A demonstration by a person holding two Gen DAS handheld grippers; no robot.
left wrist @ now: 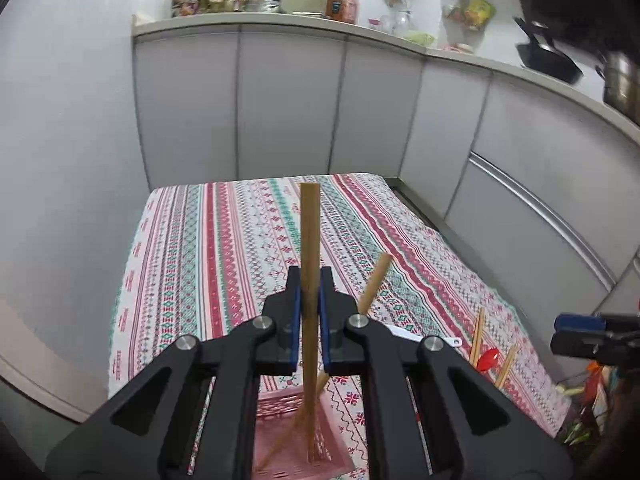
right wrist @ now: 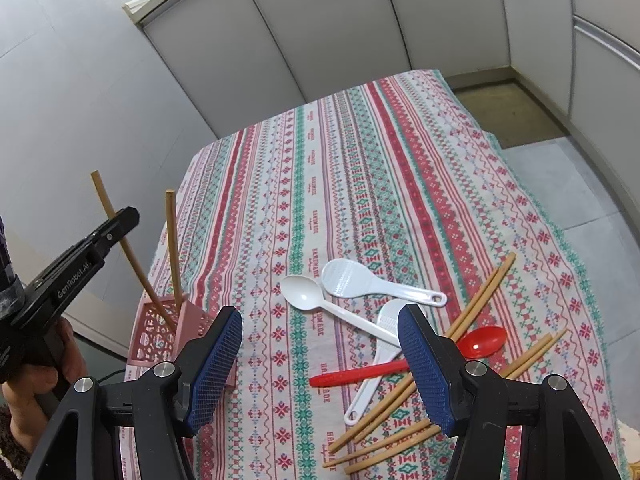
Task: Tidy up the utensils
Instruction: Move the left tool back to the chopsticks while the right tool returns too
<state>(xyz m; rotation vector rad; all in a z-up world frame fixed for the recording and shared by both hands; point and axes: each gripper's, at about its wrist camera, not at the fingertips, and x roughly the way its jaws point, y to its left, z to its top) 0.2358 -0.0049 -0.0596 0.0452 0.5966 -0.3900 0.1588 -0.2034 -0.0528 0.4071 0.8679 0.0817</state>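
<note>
My left gripper (left wrist: 309,280) is shut on a wooden chopstick (left wrist: 309,232), whose lower end stands inside the pink perforated holder (left wrist: 296,448). A second chopstick (left wrist: 374,282) leans in the same holder. In the right wrist view the left gripper (right wrist: 124,218) holds its chopstick (right wrist: 105,200) over the holder (right wrist: 160,336); the other chopstick (right wrist: 173,248) stands upright in it. My right gripper (right wrist: 320,344) is open and empty above the table. Below it lie a red spoon (right wrist: 476,344), a white spoon (right wrist: 304,294), two white rice paddles (right wrist: 348,280) and several loose chopsticks (right wrist: 480,304).
The table wears a striped patterned cloth (right wrist: 360,160) and its left edge lies beside the holder. Grey cabinet doors (left wrist: 288,104) stand behind the table. The counter (left wrist: 400,36) above holds a kettle, jars and pans. Bare floor (right wrist: 560,168) lies to the right.
</note>
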